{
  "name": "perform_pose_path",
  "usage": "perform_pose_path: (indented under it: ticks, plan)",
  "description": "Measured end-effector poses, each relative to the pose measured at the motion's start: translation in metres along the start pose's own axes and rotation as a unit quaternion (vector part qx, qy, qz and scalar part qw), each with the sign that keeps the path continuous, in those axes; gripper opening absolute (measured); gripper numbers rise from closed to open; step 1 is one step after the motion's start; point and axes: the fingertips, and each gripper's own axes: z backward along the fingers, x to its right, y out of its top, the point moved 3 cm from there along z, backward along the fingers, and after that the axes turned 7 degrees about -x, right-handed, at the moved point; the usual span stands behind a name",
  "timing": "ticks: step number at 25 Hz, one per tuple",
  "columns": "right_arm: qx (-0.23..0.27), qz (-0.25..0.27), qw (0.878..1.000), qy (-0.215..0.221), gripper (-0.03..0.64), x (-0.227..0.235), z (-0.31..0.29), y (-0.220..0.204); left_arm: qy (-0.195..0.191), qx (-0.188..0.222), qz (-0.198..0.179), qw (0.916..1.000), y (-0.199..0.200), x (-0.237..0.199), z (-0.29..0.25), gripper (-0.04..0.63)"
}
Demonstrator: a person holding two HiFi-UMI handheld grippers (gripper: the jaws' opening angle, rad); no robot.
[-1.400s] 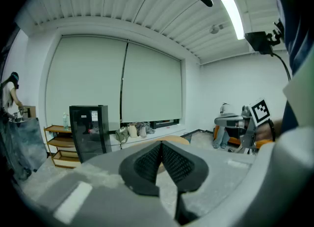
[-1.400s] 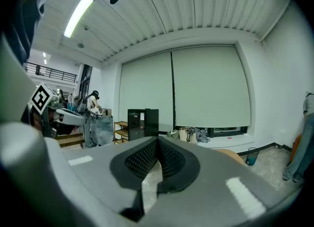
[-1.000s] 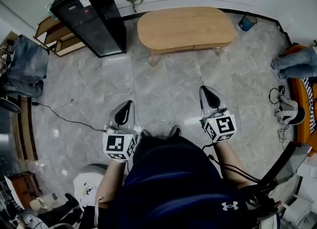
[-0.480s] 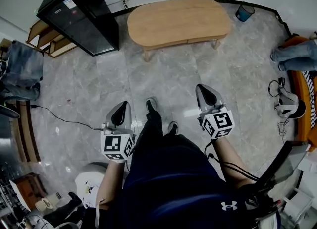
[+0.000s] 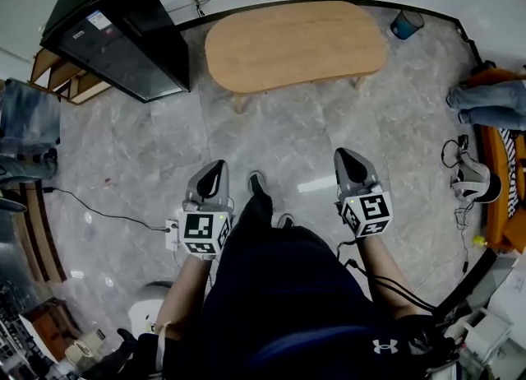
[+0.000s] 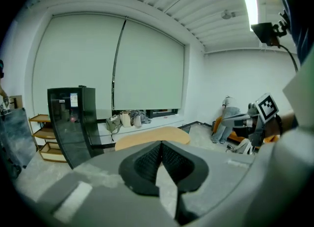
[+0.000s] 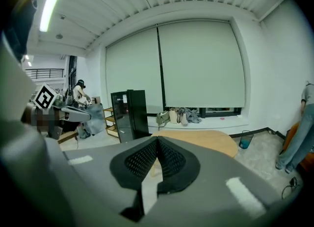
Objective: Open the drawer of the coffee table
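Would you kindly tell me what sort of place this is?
Probably a lounge corner of an office or lab: a low wooden coffee table on a stone-tiled floor, a black glass-fronted cabinet beside it, and wide roller blinds drawn down.

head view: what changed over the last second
The person has stepped toward the coffee table, which now looks nearer, with one shoe forward. Nothing was grasped or released: the left gripper and right gripper stay shut, empty, out in front.
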Motion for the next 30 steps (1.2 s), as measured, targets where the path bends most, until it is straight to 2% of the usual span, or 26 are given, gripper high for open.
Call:
perform_pose_path:
  ticks: [3, 7, 13, 17, 19, 23, 24, 27, 30]
  plan:
    - [-0.009, -0.010, 1.000, -0.012, 0.002, 0.016, -0.029, 0.018, -0.018, -0.003, -0.007, 0.9998, 0.020, -0.020, -0.036, 0.000]
    - [-0.025, -0.071, 0.997, -0.008, 0.003, 0.029, -0.074, 0.028, -0.039, -0.019, -0.015, 0.9989, 0.031, -0.053, -0.078, 0.001]
    - [-0.049, -0.069, 0.996, -0.015, 0.003, 0.064, -0.125, 0.032, -0.034, -0.058, -0.013, 0.9976, 0.025, -0.080, -0.129, 0.002]
    - [-0.069, -0.076, 0.995, -0.007, 0.002, 0.102, -0.154, 0.016, -0.020, -0.097, -0.016, 0.9949, 0.015, -0.078, -0.160, 0.002]
    - [-0.081, -0.087, 0.993, 0.002, 0.003, 0.122, -0.173, 0.003, -0.017, -0.103, -0.015, 0.9944, 0.012, -0.076, -0.180, 0.002]
    - [-0.099, -0.109, 0.989, 0.032, 0.003, 0.158, -0.222, -0.011, -0.020, -0.101, 0.051, 0.9933, 0.010, -0.082, -0.227, 0.002]
    - [-0.100, -0.112, 0.988, 0.040, 0.003, 0.166, -0.234, -0.013, -0.016, -0.108, 0.055, 0.9925, 0.007, -0.084, -0.240, 0.002]
    - [-0.103, -0.130, 0.984, 0.061, 0.003, 0.187, -0.266, -0.029, 0.003, -0.145, 0.038, 0.9887, -0.016, -0.090, -0.275, 0.002]
    - [-0.108, -0.163, 0.978, 0.075, 0.003, 0.210, -0.292, -0.063, 0.016, -0.177, 0.029, 0.9837, -0.044, -0.093, -0.308, 0.002]
